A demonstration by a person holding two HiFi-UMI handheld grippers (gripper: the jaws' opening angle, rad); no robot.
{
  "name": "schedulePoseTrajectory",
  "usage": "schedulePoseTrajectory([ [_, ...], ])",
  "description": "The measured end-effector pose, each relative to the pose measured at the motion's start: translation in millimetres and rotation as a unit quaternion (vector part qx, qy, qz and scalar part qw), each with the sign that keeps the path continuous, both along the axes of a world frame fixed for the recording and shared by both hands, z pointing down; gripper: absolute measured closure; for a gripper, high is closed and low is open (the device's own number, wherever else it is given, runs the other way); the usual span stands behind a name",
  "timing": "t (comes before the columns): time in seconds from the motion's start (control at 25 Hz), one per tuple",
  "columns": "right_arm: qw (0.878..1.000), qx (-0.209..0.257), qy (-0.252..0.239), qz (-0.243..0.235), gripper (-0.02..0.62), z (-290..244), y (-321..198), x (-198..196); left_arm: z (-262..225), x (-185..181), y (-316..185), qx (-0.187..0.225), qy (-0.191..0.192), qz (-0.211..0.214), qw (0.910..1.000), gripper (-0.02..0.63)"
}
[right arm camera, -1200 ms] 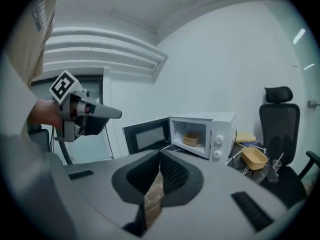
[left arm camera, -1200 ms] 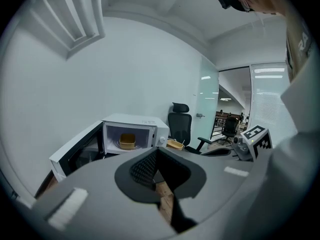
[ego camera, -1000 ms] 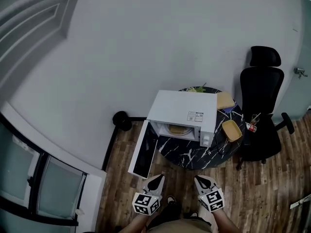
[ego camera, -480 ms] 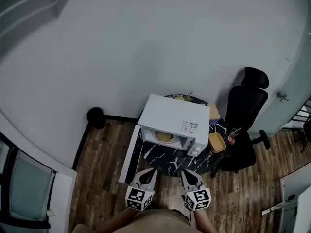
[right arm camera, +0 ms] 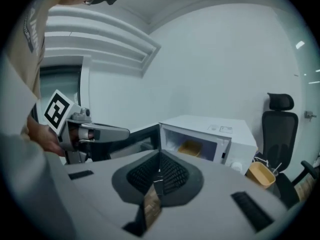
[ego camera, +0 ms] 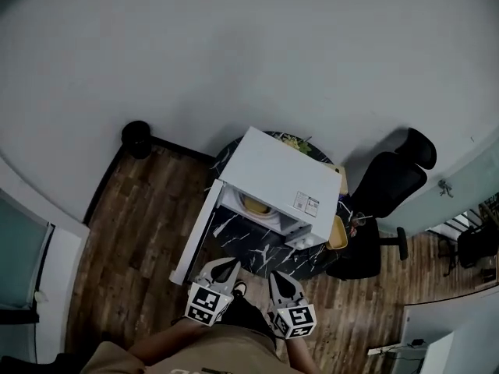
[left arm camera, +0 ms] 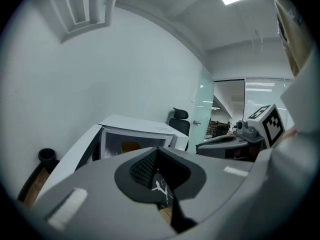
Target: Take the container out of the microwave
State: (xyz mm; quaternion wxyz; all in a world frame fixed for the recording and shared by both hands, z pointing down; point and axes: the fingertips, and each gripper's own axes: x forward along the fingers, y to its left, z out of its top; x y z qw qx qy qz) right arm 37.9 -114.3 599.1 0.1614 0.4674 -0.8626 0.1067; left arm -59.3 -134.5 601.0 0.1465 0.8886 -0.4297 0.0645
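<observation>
Left tongs (ego camera: 227, 266) and right tongs (ego camera: 276, 276) are both pinched closed on nothing, side by side. Straight ahead of them on the desk (ego camera: 261, 249) the microwave (ego camera: 282, 178) has its door (ego camera: 195, 236) open, yellow container (ego camera: 254, 204) sitting inside.

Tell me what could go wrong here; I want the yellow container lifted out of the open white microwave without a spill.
1. The left gripper and the right gripper both have their jaws together; reaching in like that would likely shove the yellow container deeper into the white microwave.
2. The open white door juts out on the left and could be bumped.
3. A second yellow tub beside the microwave might get knocked.
</observation>
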Motion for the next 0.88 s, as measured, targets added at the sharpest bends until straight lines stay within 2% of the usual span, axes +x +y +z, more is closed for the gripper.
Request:
schedulePoseTrajectory([
  [0.28, 0.999, -0.031, -0.017, -0.029, 0.588, 25, -72, -6, 0, 3, -29, -0.028, 0.015, -0.014, 0.9994, 0.604],
  [0.4, 0.998, -0.014, -0.018, -0.06, 0.588, 22, -113, -10, -8, 8, -56, -0.017, -0.008, -0.026, 0.9995, 0.604],
  [0.52, 0.996, -0.006, -0.013, -0.09, 0.588, 21, -144, -6, -4, 30, -79, -0.02, -0.026, -0.025, 0.9992, 0.604],
  [0.76, 0.991, -0.031, -0.024, -0.127, 0.588, 43, -161, -8, 13, 44, -110, -0.063, -0.034, -0.054, 0.9959, 0.604],
  [0.88, 0.987, -0.042, 0.004, -0.153, 0.588, 58, -169, -14, 20, 47, -122, -0.076, -0.048, -0.053, 0.9945, 0.604],
])
